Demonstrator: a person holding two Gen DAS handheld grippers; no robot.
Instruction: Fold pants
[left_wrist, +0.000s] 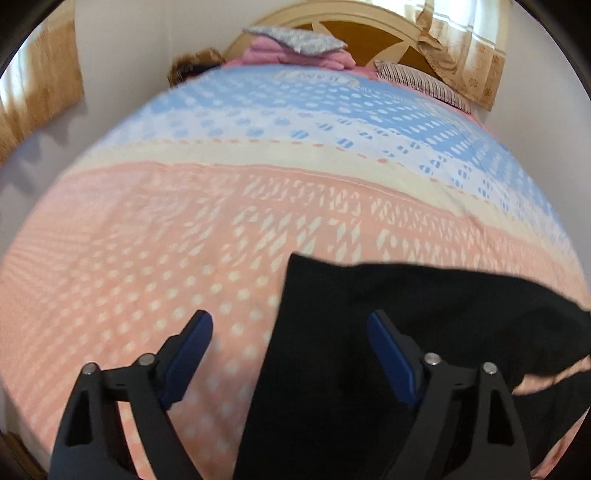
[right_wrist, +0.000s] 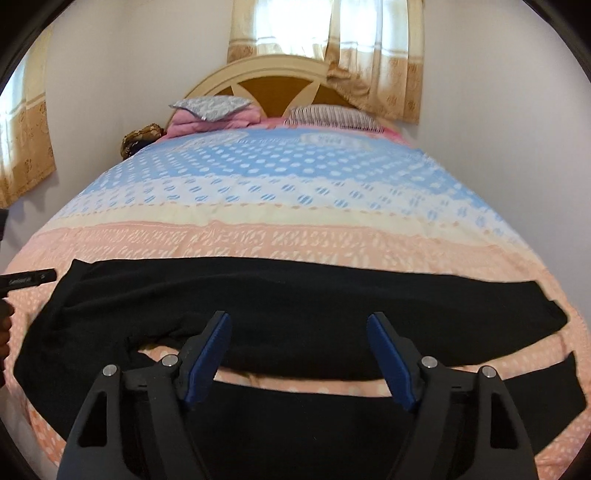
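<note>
Black pants lie spread across the near end of the bed, the waist end at the left, two legs running to the right with a strip of bedspread between them. In the left wrist view the pants fill the lower right. My left gripper is open and empty, hovering over the waist end's left edge; its left finger is over the bedspread, its right finger over the cloth. My right gripper is open and empty above the middle of the legs. The left gripper's tip shows at the far left.
The bed has a pink, cream and blue patterned bedspread. Pillows and a folded pink blanket lie by the headboard. A brown bag sits at the far left corner. Walls and curtained windows surround the bed.
</note>
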